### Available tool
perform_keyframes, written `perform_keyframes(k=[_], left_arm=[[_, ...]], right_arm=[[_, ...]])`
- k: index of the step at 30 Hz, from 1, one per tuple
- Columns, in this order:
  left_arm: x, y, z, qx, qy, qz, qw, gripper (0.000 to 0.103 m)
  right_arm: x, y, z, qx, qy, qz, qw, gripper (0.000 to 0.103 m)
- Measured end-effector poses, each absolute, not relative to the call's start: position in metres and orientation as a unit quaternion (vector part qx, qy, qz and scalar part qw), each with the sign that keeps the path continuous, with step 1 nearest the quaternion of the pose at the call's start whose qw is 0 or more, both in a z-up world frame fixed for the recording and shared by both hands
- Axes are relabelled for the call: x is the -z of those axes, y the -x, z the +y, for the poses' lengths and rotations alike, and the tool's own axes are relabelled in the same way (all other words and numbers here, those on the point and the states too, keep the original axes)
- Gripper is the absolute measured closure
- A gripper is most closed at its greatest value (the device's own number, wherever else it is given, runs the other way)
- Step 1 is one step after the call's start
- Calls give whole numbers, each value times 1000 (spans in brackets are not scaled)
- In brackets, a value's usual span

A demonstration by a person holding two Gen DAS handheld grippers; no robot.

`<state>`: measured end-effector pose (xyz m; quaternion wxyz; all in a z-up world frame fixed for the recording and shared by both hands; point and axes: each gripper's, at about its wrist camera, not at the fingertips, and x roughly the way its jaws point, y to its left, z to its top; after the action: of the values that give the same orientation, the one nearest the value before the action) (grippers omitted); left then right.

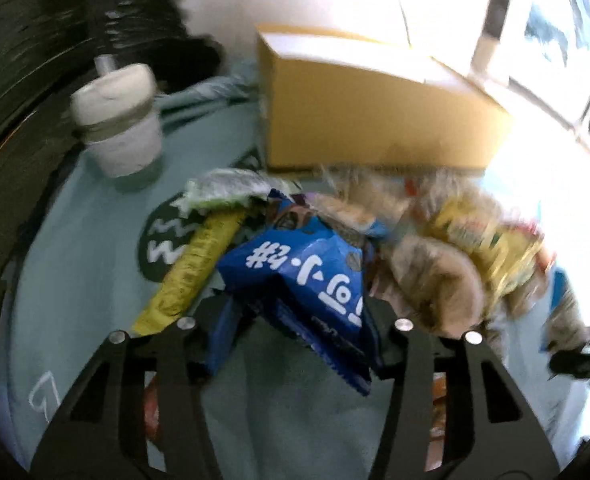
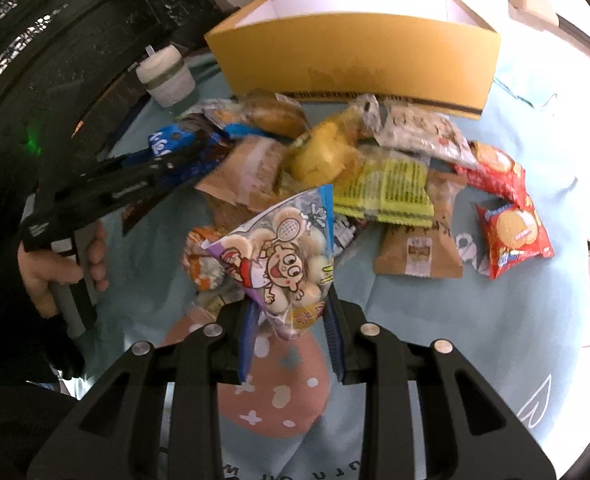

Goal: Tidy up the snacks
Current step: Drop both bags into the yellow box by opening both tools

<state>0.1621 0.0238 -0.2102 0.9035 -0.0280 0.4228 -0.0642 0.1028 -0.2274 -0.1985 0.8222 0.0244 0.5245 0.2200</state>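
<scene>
My left gripper (image 1: 299,332) is shut on a blue snack packet (image 1: 303,268) with white lettering and holds it above the snack pile; it also shows in the right wrist view (image 2: 167,164), at the left. My right gripper (image 2: 289,320) is shut on a clear bag of round biscuits with a cartoon character (image 2: 283,256), held above the cloth. An open cardboard box (image 2: 355,52) stands behind the pile; it also shows in the left wrist view (image 1: 375,112). The pile holds a yellow wafer pack (image 2: 383,192), red cracker packs (image 2: 511,236), brown bread bags (image 2: 419,248) and more.
A light blue patterned cloth (image 2: 475,340) covers the table. A white jar with a lid (image 1: 119,120) stands at the back left, also in the right wrist view (image 2: 167,72). A yellow-green bar (image 1: 191,272) lies left of the blue packet. Dark furniture stands at left.
</scene>
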Motion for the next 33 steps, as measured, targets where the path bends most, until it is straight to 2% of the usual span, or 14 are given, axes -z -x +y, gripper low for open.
perform_keyframes(k=[8,16,25,33], left_arm=[[155,-129,23,89,59,365,925,51],[82,-116,7,123,64,302,943,51],[-2,-179,-22,128,70,248,958,51],[-35,-259,-46,121,45,239,962,50]], right_arm=[[162,-97,-235,-237,-48,484,841,73],[90,-108,-252,-243,-69,425,869,73],[-23,-180,-270,-227,-59,342,910,73],[-55,-262,-270,-206,-48,334,919,73]])
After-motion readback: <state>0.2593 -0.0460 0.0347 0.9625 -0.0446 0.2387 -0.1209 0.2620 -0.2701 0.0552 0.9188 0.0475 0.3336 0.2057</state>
